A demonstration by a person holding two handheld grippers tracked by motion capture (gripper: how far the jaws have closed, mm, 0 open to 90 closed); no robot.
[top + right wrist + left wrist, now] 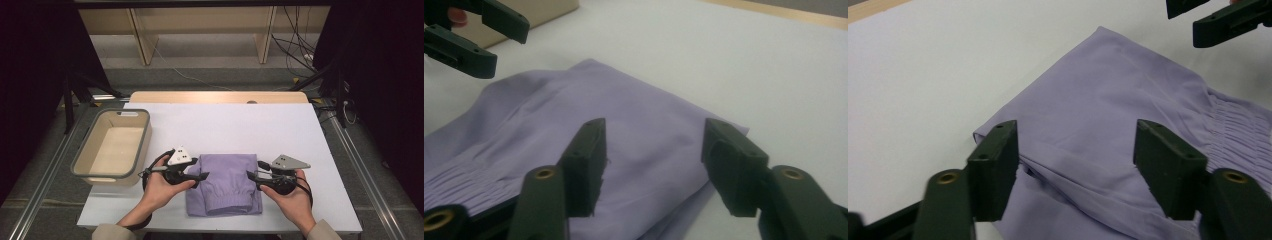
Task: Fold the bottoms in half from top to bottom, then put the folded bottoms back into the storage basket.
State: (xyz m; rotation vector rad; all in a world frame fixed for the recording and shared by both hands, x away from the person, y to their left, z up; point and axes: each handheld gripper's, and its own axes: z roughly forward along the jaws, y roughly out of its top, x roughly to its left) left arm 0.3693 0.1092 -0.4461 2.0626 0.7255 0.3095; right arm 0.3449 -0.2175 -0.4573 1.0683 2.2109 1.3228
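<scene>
Lilac fabric, a folded garment (224, 184) with a gathered waistband, is lying flat near the worktop's (235, 125) front edge, squared up probably for lifting into the basket (145, 145) at the left edge. The left tool (202, 176) and right tool (251, 175) are flanking it, jaws standing apart, gripping nothing.

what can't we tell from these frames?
- Garment type: folded, inner layers hidden in high view.
- Bin near inside wall: hidden by its own rim, high view.
- Left gripper view: garment's near edge cut off at the bottom.
- Right gripper view: bin cropped at top.
</scene>
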